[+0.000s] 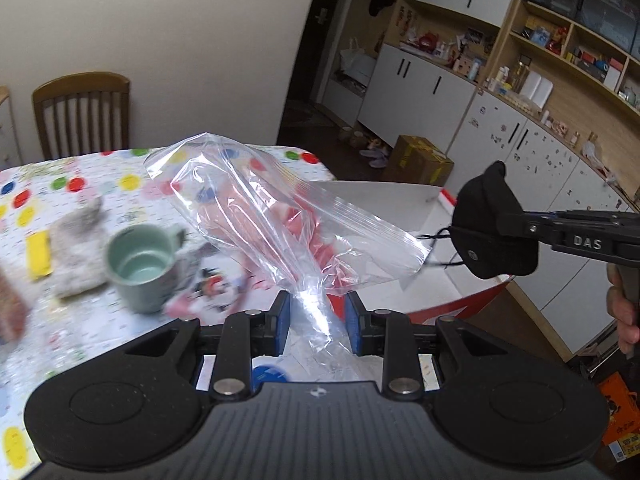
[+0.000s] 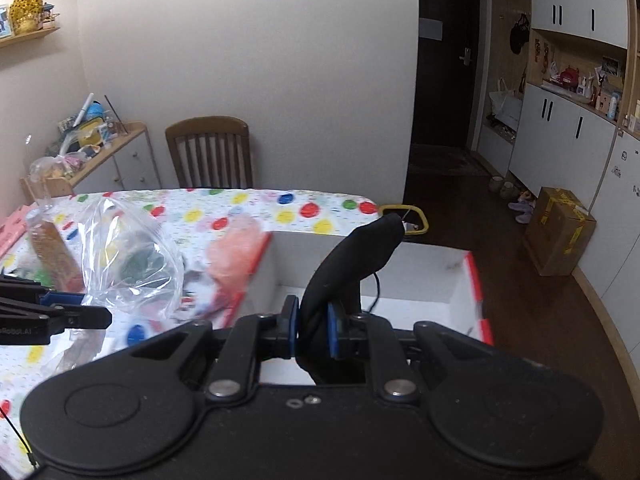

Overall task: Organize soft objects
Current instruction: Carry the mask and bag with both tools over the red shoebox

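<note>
My left gripper is shut on the bunched end of a clear plastic zip bag and holds it up over the table; the bag also shows at the left of the right wrist view. My right gripper is shut on a black fabric mask with thin ear cords, held above a white box with red edges. In the left wrist view the mask hangs to the right of the bag, over the box. A pink soft item lies on the table beside the box.
The table has a colourful dotted cloth. On it are a green mug, a grey fluffy cloth, a yellow item and a bottle of brown liquid. A wooden chair stands behind. A cardboard box is on the floor.
</note>
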### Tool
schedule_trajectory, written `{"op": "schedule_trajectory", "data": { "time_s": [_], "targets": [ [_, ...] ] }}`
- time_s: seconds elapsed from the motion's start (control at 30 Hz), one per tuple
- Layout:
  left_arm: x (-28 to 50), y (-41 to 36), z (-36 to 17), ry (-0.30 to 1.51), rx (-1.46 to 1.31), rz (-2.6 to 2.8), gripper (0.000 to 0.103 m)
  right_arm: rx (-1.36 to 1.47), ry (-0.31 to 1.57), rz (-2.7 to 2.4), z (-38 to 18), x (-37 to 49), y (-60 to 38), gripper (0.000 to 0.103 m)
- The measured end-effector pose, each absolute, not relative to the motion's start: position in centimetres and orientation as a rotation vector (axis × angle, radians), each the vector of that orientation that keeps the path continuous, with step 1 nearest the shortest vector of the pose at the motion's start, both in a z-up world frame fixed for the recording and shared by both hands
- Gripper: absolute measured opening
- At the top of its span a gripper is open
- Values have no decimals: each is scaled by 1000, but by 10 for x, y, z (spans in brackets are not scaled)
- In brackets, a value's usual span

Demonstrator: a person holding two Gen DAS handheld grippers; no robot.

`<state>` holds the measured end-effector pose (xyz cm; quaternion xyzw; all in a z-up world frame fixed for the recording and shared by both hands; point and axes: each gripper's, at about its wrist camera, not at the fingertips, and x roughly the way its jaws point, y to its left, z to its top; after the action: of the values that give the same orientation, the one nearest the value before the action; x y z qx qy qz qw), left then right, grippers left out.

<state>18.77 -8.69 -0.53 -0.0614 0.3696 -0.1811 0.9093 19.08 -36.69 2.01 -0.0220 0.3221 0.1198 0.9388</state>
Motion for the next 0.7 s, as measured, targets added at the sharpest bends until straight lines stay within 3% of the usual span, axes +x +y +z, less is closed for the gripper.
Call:
{"op": "schedule_trajectory", "data": {
  "time_s": [0.37,0.7],
  "targets": [
    [242,-190,-13,796,-55,-427,28,-76,708,259,-8,232,-421,13],
    [305,-239,-51,908,-59,-406,28,-151,800,285,-43,265,-429,13]
  ]
}}
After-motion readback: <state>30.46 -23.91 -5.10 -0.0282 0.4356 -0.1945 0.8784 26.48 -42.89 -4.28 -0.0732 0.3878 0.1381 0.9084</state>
